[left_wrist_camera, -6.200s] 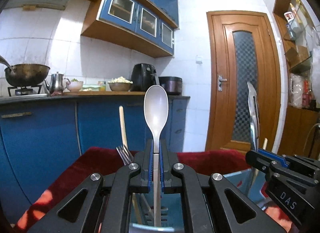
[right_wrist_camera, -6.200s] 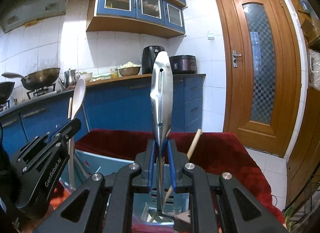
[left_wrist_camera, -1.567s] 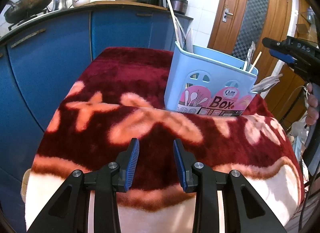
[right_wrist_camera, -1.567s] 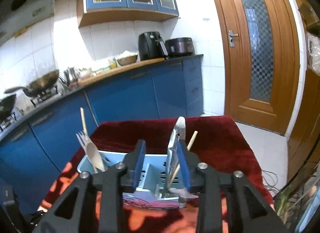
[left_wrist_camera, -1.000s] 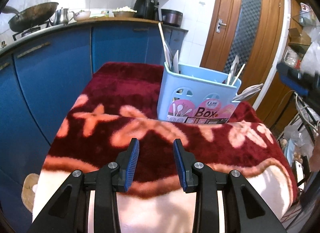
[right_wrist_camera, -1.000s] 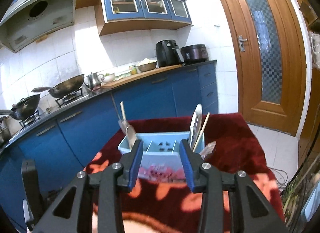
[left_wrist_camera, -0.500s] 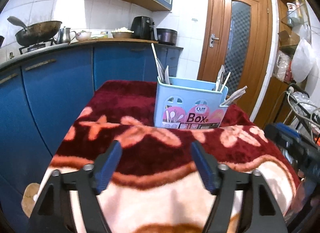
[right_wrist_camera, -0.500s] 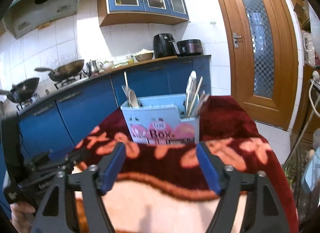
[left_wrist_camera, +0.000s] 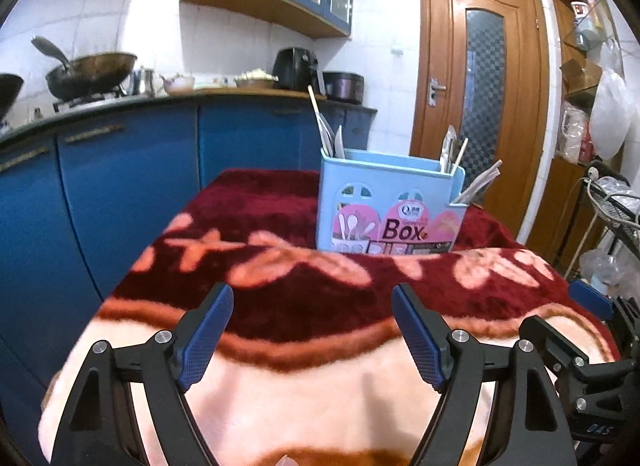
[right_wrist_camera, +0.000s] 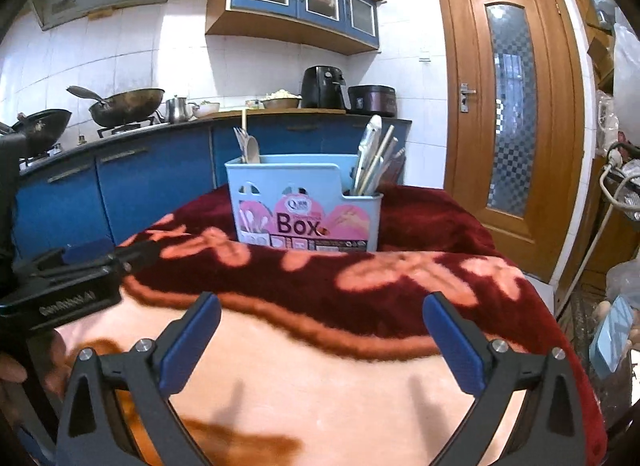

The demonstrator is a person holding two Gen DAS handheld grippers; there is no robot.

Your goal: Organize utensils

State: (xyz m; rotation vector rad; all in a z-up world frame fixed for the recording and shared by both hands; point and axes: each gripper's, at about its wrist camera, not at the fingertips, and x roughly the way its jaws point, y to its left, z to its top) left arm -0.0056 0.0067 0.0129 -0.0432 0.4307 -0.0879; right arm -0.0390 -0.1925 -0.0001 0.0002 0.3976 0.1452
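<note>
A light blue utensil box (left_wrist_camera: pixel 390 203) with a pink "Box" label stands on a red and peach blanket (left_wrist_camera: pixel 280 294); it also shows in the right wrist view (right_wrist_camera: pixel 304 205). A spoon, fork and stick (right_wrist_camera: pixel 248 147) stand in its left end. A steel utensil and sticks (right_wrist_camera: pixel 374 155) stand in its right end. My left gripper (left_wrist_camera: pixel 312 318) is wide open and empty, low over the blanket's near part. My right gripper (right_wrist_camera: pixel 322 326) is wide open and empty, also well short of the box.
Blue kitchen cabinets (left_wrist_camera: pixel 120 185) with a counter carrying woks (right_wrist_camera: pixel 124 105), a kettle and an air fryer run behind and to the left. A wooden door (right_wrist_camera: pixel 508 105) is at the right. A wire rack with bags (left_wrist_camera: pixel 612 205) stands right of the blanket.
Both grippers let go of their utensils in the box, drew back toward the near edge and lowered. Their jaws have since opened wide.
</note>
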